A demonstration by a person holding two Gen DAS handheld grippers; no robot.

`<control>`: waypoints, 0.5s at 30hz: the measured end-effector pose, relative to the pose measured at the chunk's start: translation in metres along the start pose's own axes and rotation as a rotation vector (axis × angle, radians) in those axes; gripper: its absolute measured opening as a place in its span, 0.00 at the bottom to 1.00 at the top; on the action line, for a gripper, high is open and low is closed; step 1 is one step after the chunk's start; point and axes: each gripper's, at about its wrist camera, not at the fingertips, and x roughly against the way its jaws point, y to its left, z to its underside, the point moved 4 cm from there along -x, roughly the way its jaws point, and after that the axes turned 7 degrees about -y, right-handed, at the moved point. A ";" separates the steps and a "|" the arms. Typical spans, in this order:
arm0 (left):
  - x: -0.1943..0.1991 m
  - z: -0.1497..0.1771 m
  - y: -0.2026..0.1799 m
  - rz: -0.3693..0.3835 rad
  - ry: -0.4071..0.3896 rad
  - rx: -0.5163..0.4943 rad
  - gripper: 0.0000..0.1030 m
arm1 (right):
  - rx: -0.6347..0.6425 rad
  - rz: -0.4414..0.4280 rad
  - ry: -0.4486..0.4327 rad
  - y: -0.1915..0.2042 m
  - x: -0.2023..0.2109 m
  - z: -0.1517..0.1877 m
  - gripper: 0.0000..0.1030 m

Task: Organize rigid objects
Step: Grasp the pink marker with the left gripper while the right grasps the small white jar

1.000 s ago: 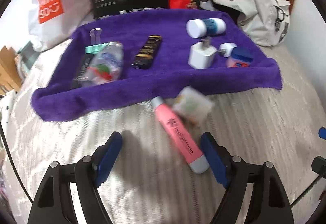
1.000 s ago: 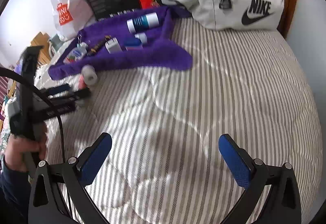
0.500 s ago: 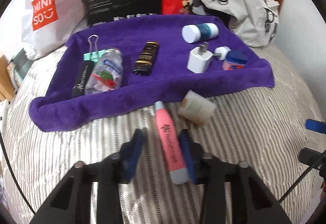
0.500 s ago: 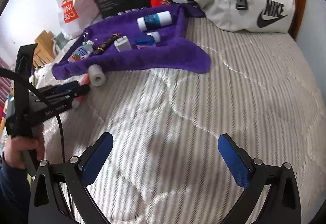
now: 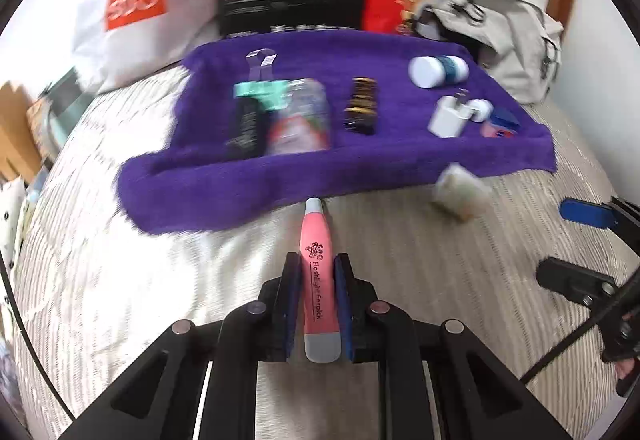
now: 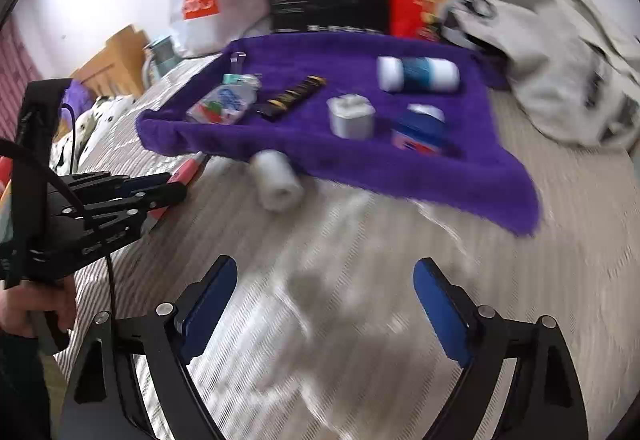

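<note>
Left gripper (image 5: 317,304) fingers are clamped on the pink flashlight (image 5: 318,272), lying on the bed just short of the purple towel (image 5: 400,160); right gripper (image 6: 320,304) gapes empty; risk: the smooth barrel may slide out endwise on lifting.

A pink flashlight earpick (image 5: 318,280) with grey ends and black lettering lies lengthwise on the striped bedspread, its narrow tip touching the front edge of the purple towel (image 5: 224,184). A small whitish roll (image 6: 276,184) lies on its side just beside that edge.
</note>
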 end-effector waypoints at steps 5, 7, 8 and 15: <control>0.004 0.004 0.023 -0.012 0.007 0.019 0.16 | 0.055 0.003 0.000 0.017 -0.028 -0.014 0.69; 0.005 0.005 0.025 -0.005 0.006 0.019 0.16 | 0.061 0.007 0.011 0.018 -0.037 -0.018 0.65; 0.005 0.006 0.024 -0.008 0.005 0.020 0.16 | 0.065 0.006 0.011 0.017 -0.040 -0.019 0.65; 0.005 0.004 0.028 -0.006 -0.006 0.024 0.16 | 0.108 0.010 0.012 0.020 -0.054 -0.027 0.50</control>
